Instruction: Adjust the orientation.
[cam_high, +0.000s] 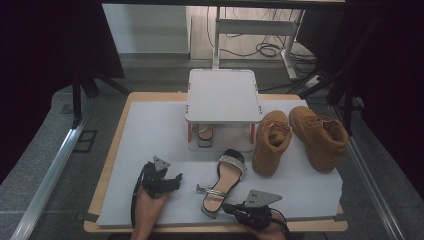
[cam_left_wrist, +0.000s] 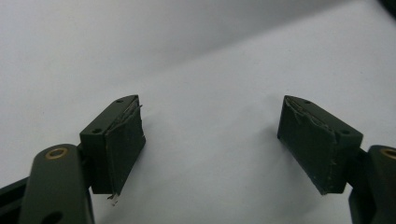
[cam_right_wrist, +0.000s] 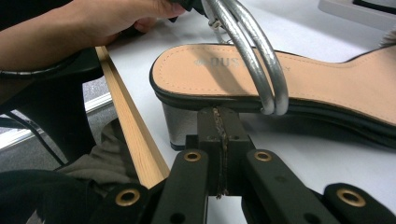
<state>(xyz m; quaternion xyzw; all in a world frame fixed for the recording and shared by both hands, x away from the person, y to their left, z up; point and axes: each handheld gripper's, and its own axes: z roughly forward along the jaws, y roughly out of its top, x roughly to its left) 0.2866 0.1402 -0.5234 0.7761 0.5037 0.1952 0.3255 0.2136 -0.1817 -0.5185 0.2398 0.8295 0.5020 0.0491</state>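
right gripper (cam_right_wrist: 219, 140): jaws pressed together, empty, tips just beside the sandal (cam_right_wrist: 289, 79) heel. left gripper (cam_left_wrist: 210, 135): jaws wide, nothing between. open the right jaws first, then close on the heel edge below the silver strap (cam_right_wrist: 252, 51).

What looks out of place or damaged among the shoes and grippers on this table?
One sandal lies loose on the mat while its likely partner sits under the small rack. The pads of the open left gripper look torn along their edges. The boots stand normally.
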